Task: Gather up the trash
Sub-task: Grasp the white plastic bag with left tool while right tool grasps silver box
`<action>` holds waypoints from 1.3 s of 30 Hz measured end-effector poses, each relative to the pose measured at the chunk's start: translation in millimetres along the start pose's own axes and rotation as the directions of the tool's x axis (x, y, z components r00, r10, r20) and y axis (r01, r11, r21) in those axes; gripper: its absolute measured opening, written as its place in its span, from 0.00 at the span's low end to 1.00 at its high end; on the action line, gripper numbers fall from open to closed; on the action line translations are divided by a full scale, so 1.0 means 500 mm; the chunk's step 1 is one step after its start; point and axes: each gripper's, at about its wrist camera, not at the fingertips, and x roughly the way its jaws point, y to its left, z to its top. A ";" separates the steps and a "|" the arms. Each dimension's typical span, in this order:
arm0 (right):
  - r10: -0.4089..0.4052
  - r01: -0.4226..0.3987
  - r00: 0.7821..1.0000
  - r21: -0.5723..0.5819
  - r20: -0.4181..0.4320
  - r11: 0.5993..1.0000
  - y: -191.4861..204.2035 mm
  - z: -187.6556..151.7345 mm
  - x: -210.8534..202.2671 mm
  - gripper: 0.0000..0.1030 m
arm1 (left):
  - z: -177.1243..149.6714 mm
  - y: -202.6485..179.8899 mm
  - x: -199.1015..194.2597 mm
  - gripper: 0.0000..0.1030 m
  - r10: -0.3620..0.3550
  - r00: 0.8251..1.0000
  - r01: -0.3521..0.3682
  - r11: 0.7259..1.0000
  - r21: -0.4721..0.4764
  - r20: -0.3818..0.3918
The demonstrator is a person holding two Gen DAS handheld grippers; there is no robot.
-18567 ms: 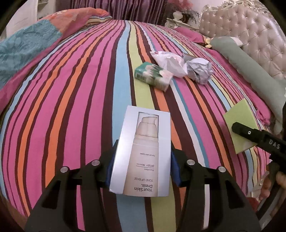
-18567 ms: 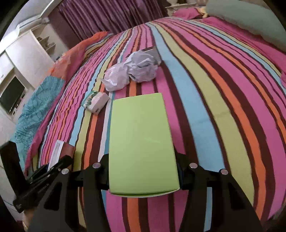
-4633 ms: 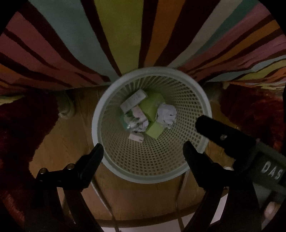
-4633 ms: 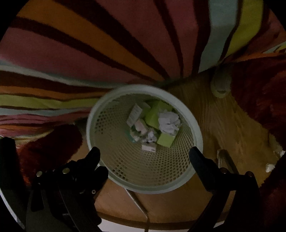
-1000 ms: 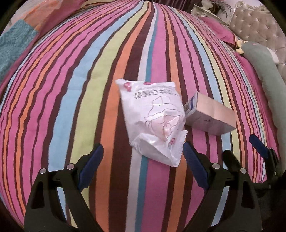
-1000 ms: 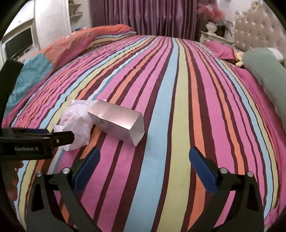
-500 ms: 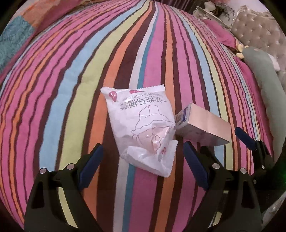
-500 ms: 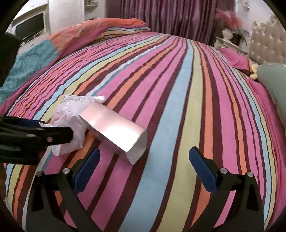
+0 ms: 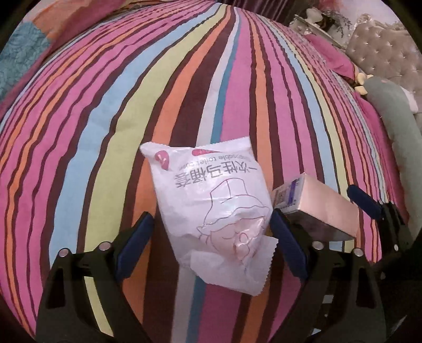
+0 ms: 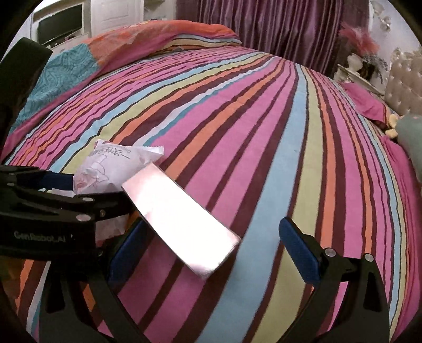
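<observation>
A white plastic packet (image 9: 211,211) with a line drawing and printed text lies on the striped bedspread (image 9: 105,118). My left gripper (image 9: 213,237) straddles it and its jaws are closing. The right pad (image 9: 286,242) is at the packet's edge, while a gap remains at the left pad. Beside the packet on the right lies a shiny pink box (image 9: 316,208). My right gripper (image 10: 211,248) stands open over the near end of that box (image 10: 179,219), without touching it. The packet (image 10: 110,166) and the left gripper (image 10: 66,195) appear at the left of the right wrist view.
A green bolster pillow (image 9: 395,126) and a tufted headboard (image 9: 382,47) lie to the right. A folded teal and orange quilt (image 10: 87,58) sits at the far left, purple curtains (image 10: 277,23) behind the bed. The bedspread (image 10: 290,132) beyond the two items is bare.
Both grippers have moved in closer over the bed. The left jaws have narrowed around the packet. The box now lies between the right gripper's fingers.
</observation>
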 end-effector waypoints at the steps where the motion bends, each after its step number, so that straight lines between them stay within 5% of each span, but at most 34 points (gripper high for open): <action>1: 0.001 -0.001 1.000 -0.006 0.002 1.000 0.003 0.003 0.002 0.92 | 0.001 0.003 -0.002 0.67 0.011 1.000 -0.011 1.000 0.013 0.012; 10: 0.059 -0.059 0.997 0.000 -0.052 0.998 0.023 0.032 0.032 0.89 | 0.005 0.035 -0.009 0.58 -0.055 0.998 0.053 0.997 0.051 0.041; 12: 0.090 -0.089 0.993 0.024 -0.081 0.996 0.028 0.032 0.039 0.66 | 0.002 0.039 -0.011 0.58 -0.066 0.997 0.063 0.996 0.063 0.046; 15: 0.102 -0.095 0.989 0.065 -0.110 0.993 0.029 0.026 0.045 0.52 | -0.003 0.041 -0.014 0.56 -0.068 0.996 0.064 0.995 0.081 0.049; 16: 0.090 -0.082 0.990 0.069 -0.109 0.994 0.029 0.024 0.041 0.35 | -0.003 0.041 -0.015 0.56 -0.069 0.996 0.065 0.994 0.085 0.049; 29: 0.081 -0.065 0.996 0.410 -0.022 0.910 -0.010 -0.071 -0.056 0.34 | -0.041 0.050 -0.049 0.51 -0.084 0.994 0.076 0.989 0.125 0.066; 39: 0.068 -0.043 0.997 0.518 -0.030 0.854 0.030 -0.141 -0.130 0.34 | -0.123 0.070 -0.132 0.51 -0.054 0.996 0.039 0.983 0.179 0.078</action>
